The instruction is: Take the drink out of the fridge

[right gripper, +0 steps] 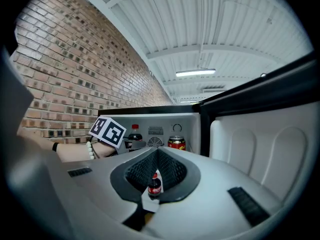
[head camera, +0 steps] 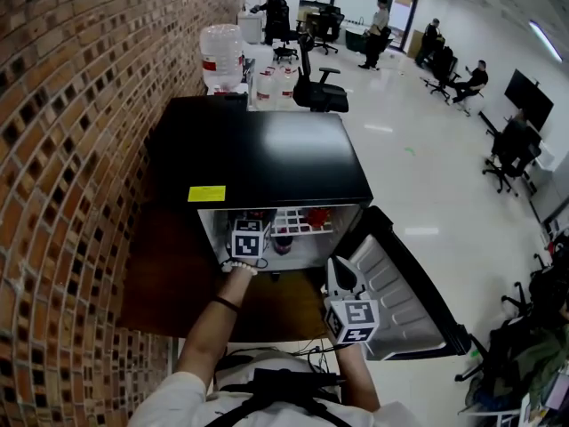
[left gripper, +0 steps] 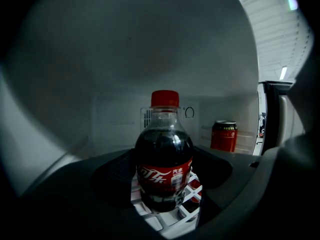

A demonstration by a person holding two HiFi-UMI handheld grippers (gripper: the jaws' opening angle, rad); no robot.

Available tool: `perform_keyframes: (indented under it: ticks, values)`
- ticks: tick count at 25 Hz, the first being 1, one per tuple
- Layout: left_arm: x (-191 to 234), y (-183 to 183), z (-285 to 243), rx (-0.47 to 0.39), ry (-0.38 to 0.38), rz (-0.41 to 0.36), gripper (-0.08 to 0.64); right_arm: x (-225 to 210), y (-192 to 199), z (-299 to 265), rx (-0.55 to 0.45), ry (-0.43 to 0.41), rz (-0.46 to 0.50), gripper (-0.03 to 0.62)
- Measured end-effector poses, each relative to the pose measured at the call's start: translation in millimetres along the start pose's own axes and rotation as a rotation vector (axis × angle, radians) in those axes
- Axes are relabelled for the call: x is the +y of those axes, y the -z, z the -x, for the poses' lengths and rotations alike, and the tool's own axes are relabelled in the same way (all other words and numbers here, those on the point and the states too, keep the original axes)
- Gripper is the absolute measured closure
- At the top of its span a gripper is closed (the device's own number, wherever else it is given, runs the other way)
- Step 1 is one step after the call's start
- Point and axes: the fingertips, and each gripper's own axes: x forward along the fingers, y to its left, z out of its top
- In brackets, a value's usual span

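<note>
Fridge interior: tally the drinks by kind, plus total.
Cola bottles: 2 (upper bottle on the wire shelf, lower bottle below it)
Red cans: 1 (red can)
Total: 3
</note>
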Motion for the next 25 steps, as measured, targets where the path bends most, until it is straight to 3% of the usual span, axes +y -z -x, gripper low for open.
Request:
perform_keyframes:
  ticks: [14,25]
  values:
    - [-1,-3,6,0.000,-0.006,0.002,0.247,4,-6,1,0.001,-0.032,0.007,0.586]
    - [-10,-1,74,-0.046,-0.021,-0.018,0.247,24,-3,-7,0.000,-0.111,0.000,0.586]
